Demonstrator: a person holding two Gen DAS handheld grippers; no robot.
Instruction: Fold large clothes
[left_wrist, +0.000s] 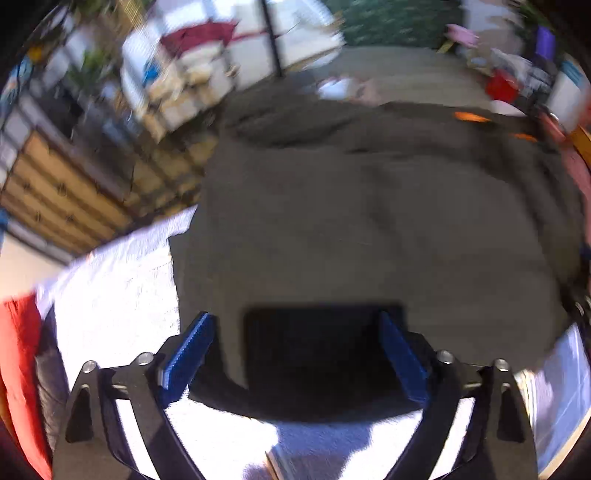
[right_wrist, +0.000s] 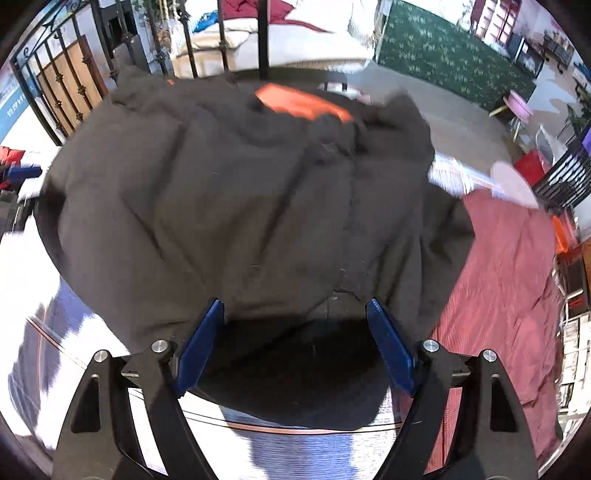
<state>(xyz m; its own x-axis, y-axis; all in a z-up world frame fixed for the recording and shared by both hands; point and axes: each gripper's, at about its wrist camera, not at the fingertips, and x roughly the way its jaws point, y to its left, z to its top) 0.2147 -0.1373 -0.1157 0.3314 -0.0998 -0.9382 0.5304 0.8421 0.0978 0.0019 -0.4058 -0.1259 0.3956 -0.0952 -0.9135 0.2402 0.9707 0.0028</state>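
The large dark brown fabric garment (right_wrist: 236, 206) lay spread and creased on the white bed sheet (left_wrist: 122, 280), apparently not fully folded. The left claw (left_wrist: 295, 354) and right claw (right_wrist: 295, 343) hovered spread, holding nothing.

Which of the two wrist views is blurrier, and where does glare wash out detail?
Left wrist view: motion blur smears the room and the dark garment; the white sheet is blown out. Right wrist view: sharper, the garment's folds readable, with glare on the sheet at left.
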